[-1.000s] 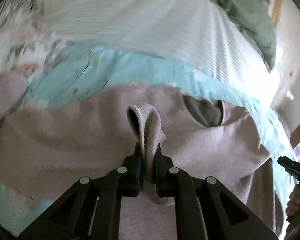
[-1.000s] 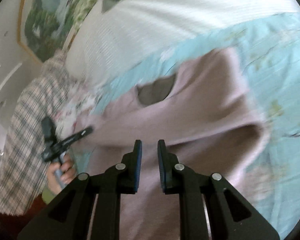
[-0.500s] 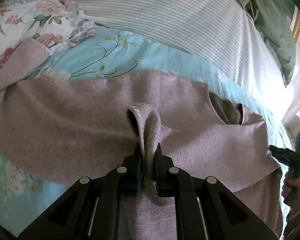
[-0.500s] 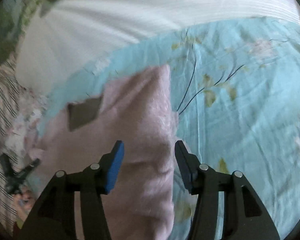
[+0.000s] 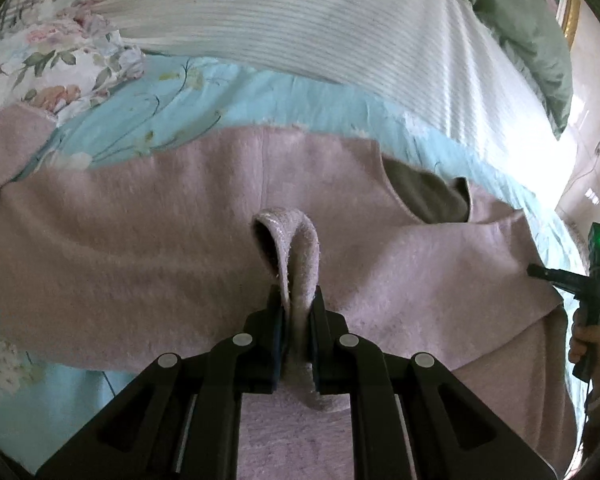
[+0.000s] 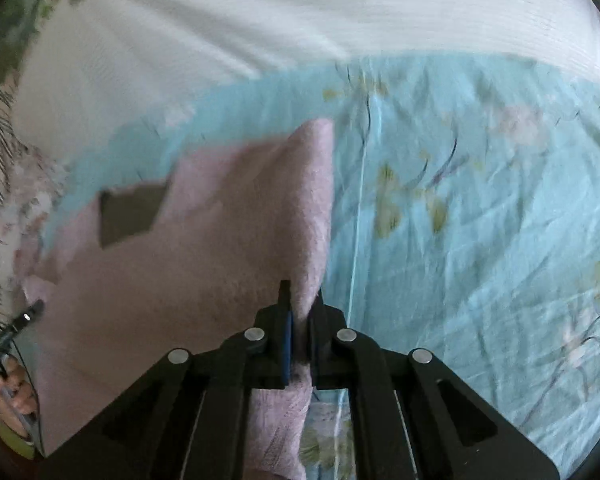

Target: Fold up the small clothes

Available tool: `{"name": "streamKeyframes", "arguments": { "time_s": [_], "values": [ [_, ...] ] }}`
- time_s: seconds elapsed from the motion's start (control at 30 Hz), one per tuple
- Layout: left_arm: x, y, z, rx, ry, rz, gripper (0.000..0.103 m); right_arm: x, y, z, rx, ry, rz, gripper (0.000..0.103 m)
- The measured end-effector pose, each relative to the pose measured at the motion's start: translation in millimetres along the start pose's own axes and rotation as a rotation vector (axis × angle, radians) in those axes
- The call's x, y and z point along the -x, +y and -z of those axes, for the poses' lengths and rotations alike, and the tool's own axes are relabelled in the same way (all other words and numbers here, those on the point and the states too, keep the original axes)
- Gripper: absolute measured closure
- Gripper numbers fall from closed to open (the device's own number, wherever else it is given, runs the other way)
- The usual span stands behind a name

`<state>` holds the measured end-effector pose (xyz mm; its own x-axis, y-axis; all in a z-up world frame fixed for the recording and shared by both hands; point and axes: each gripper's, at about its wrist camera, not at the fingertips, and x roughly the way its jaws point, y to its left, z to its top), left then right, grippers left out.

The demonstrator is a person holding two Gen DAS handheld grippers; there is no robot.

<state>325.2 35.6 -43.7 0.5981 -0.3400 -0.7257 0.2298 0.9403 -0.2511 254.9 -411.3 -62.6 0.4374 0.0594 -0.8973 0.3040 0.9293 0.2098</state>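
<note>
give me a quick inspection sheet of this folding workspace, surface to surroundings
surface: bed with a light blue floral sheet, wrinkled.
job's things: pink fuzzy sweater spread flat on the sheet, its neck opening showing a dark lining.
clutter: white striped pillow, grey-green cushion and floral bedding at the far side.
grippers: left gripper shut on a pinched loop of the sweater; right gripper has just been closing and now pinches the sweater's edge.
cables: thin cord hanging by the hand on the right gripper's handle.
surroundings: pale wall and a gilt frame edge.
</note>
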Motion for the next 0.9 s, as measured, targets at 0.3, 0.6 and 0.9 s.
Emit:
{"name": "streamKeyframes", "arguments": {
  "time_s": [0.3,0.6,0.9],
  "values": [
    [4.9,9.1,1.7,0.015,-0.006,0.016,0.085,23.8,53.2,36.2,0.115,-0.006,-0.039,0.089],
    [41.7,60.2,-4.5,0.067,-0.054,-0.078,0.087,49.9,34.9,55.4,-0.025,-0.04,-0.116,0.088],
    [81.9,126.4,-22.7,0.151,-0.117,-0.247,0.038,82.1,89.3,105.5,0.02,-0.03,-0.325,0.055]
  ]
}}
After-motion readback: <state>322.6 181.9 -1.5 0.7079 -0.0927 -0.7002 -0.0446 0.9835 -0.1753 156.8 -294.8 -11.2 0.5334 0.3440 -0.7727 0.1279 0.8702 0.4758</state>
